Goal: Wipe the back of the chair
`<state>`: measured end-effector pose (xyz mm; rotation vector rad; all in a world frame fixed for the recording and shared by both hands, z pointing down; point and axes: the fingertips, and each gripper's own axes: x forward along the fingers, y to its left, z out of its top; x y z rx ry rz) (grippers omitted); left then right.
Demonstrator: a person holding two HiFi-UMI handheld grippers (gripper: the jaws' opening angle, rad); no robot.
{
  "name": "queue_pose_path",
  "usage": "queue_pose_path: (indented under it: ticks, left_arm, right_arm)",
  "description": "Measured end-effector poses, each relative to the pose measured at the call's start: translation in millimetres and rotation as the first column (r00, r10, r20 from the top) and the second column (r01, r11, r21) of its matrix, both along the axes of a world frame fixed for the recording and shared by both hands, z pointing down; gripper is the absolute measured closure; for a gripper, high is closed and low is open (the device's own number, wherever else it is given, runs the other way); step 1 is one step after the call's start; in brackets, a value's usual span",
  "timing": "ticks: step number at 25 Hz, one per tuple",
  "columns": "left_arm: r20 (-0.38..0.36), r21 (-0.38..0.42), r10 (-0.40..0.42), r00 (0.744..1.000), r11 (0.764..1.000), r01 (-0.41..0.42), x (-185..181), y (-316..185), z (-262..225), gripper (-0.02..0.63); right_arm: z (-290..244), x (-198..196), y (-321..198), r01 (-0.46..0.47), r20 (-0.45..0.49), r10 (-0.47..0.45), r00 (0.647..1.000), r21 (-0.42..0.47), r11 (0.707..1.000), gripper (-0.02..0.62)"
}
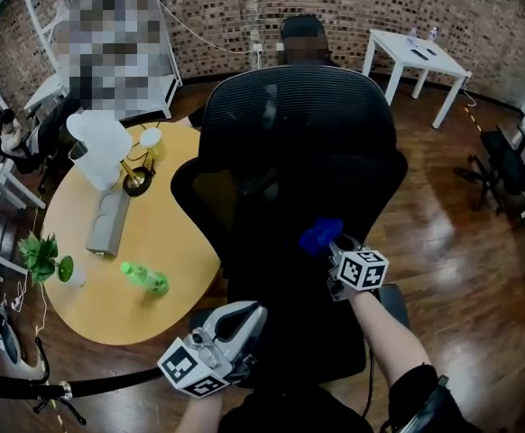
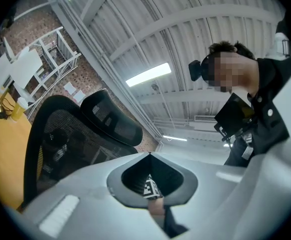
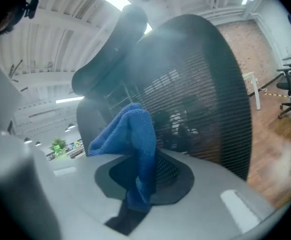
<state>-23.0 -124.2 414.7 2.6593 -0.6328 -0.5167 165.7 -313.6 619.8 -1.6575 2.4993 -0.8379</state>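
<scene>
Blue cloth (image 1: pixel 320 235) is pinched in the jaws of the right hand-held gripper (image 1: pixel 331 244), just right of centre in the head view. In the right gripper view the cloth stands up from the closed jaws in a folded bunch, with one end hanging down through them. It sits at the lower part of the black mesh chair (image 1: pixel 299 142) back, which fills the middle of the head view and faces the person. Whether the cloth presses on the mesh or is only just in front of it cannot be told.

The left hand-held gripper (image 1: pixel 254 313) is at the bottom of the head view, left of centre and low beside the chair. Its jaws are pressed together at the tips with nothing between them. In the left gripper view it tilts upward, showing the chair's back and headrest at the left of the frame and the person at the upper right.

At the left of the head view a round yellow worktop (image 1: pixel 168 228) carries a green bottle (image 1: pixel 145 279) lying on its side. A small plant (image 1: pixel 41 255) stands at its left edge. A white table (image 1: pixel 416 57) stands at the upper right on the wooden floor (image 1: pixel 465 242).
</scene>
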Motion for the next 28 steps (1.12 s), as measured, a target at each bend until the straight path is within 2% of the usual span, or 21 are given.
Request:
queue_pose_path:
  ticks: [5, 8, 12, 16, 17, 18, 22, 24, 28]
  left_arm:
    - [-0.016, -0.004, 0.003, 1.0, 1.0, -0.003, 16, -11, 4, 0.609]
    - [-0.022, -0.001, 0.026, 0.999, 1.0, -0.026, 27, -16, 4, 0.609]
    - [-0.026, -0.003, 0.061, 0.998, 0.998, -0.061, 38, -20, 6, 0.609]
    - [-0.034, -0.004, 0.082, 0.996, 0.997, -0.082, 45, -21, 7, 0.609]
    - [-0.037, -0.005, 0.086, 0.996, 0.996, -0.087, 46, -20, 7, 0.609]
    - [-0.039, -0.006, 0.09, 0.995, 0.996, -0.09, 46, -19, 7, 0.609]
    - [-0.034, -0.008, 0.091, 0.995, 0.996, -0.092, 44, -13, 8, 0.609]
    - [-0.025, -0.002, 0.088, 0.996, 0.996, -0.088, 39, -12, 9, 0.609]
    - [0.001, 0.016, 0.068, 0.998, 0.998, -0.068, 23, -4, 9, 0.609]
  right_arm:
    - [5, 76, 6, -0.113, -0.059, 0.112, 0.992, -0.007, 0.994, 0.541]
    - [6, 120, 17, -0.216, -0.084, 0.214, 0.973, -0.017, 0.976, 0.541]
    - [15, 182, 46, -0.401, -0.069, 0.397, 0.915, -0.072, 0.913, 0.541]
    - [7, 220, 70, -0.534, -0.134, 0.526, 0.84, -0.035, 0.845, 0.541]
    - [9, 216, 72, -0.534, -0.139, 0.525, 0.84, -0.036, 0.845, 0.541]
    - [13, 206, 70, -0.513, -0.134, 0.503, 0.854, -0.048, 0.857, 0.541]
    - [51, 129, 56, -0.329, -0.105, 0.317, 0.943, -0.136, 0.934, 0.541]
    - [68, 87, 51, -0.253, -0.1, 0.239, 0.966, -0.177, 0.951, 0.541]
    - [90, 11, 42, -0.137, -0.079, 0.122, 0.989, -0.222, 0.965, 0.541]
